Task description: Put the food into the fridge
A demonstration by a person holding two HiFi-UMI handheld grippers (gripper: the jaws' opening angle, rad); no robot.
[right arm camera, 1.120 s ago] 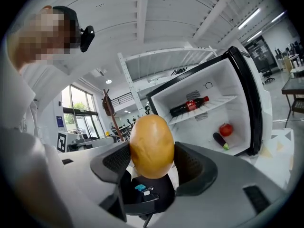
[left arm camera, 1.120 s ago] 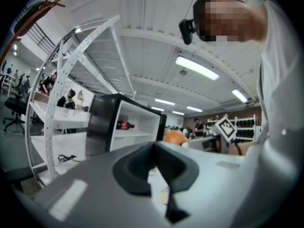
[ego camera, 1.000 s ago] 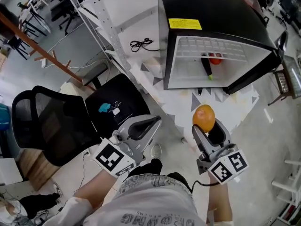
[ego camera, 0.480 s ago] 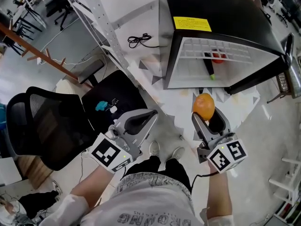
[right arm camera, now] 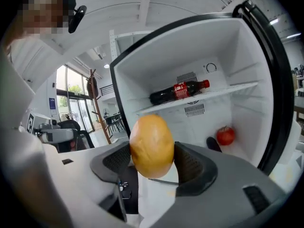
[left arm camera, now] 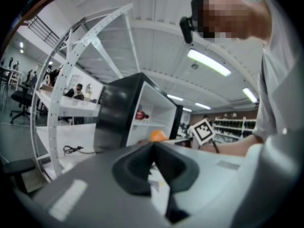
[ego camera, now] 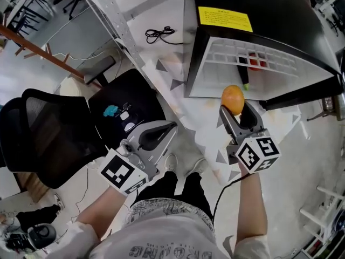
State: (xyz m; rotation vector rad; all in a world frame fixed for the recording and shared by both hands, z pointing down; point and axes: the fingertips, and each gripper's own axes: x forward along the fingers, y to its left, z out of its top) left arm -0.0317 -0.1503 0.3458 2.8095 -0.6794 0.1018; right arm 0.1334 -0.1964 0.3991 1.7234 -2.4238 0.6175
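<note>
My right hand-held gripper [right arm camera: 152,161] pinches a smooth, oval orange fruit [right arm camera: 152,146] between its two ribbed black pads, the fruit standing proud above the grey plastic jaws. In the head view that right hand-held gripper [ego camera: 234,111] holds the orange fruit [ego camera: 233,98] just before the open front of the fridge [ego camera: 253,1], not yet inside it. My left hand-held gripper [left arm camera: 152,152] has its jaws pressed together with nothing between them, and in the head view it [ego camera: 170,128] hangs low at my left side, well apart from the fridge. The fridge is a glossy black box with a yellow label [ego camera: 225,19] on top and a white, smooth-walled cavity [right arm camera: 156,75]. Inside, a dark cola bottle [right arm camera: 178,91] with a red label lies on its side on the upper shelf [right arm camera: 223,91], and a round red fruit [right arm camera: 225,136] sits on the cavity floor beside a dark elongated thing [right arm camera: 212,143] I cannot identify. To my left stands a black mesh-backed office chair [ego camera: 48,134], and a coiled black cable [ego camera: 160,34] lies on the pale floor
</note>
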